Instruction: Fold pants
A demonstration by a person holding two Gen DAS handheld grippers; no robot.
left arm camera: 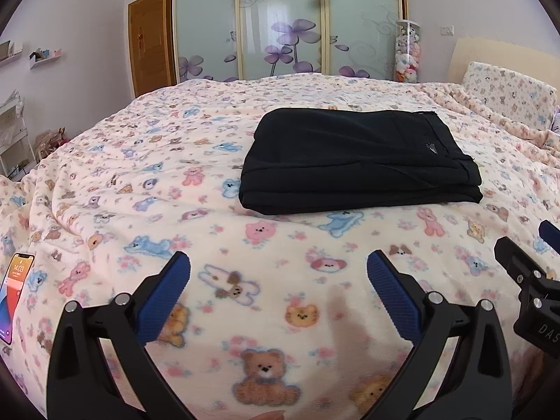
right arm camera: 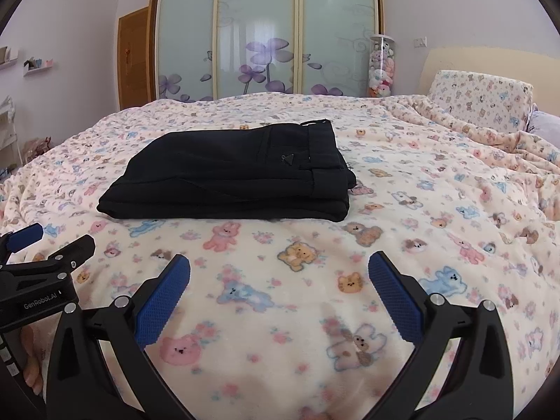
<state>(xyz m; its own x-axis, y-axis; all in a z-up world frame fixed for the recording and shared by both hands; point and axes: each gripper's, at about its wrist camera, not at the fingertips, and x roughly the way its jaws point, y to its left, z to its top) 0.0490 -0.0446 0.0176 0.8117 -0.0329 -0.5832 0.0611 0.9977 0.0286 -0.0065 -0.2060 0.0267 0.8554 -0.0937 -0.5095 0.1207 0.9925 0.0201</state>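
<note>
Black pants [left arm camera: 357,161] lie folded into a flat rectangle on the bed, waistband to the right; they also show in the right wrist view [right arm camera: 231,175]. My left gripper [left arm camera: 278,273] is open and empty, hovering over the blanket in front of the pants. My right gripper [right arm camera: 279,273] is open and empty, also in front of the pants and apart from them. The right gripper's body shows at the right edge of the left wrist view [left arm camera: 525,273]; the left gripper shows at the left edge of the right wrist view [right arm camera: 45,255].
The bed carries a pink blanket [left arm camera: 175,182] with a teddy-bear print. A phone [left arm camera: 14,297] with a lit screen lies at the bed's left edge. A pillow [right arm camera: 483,101] sits at the headboard on the right. A sliding wardrobe [right arm camera: 266,35] stands behind.
</note>
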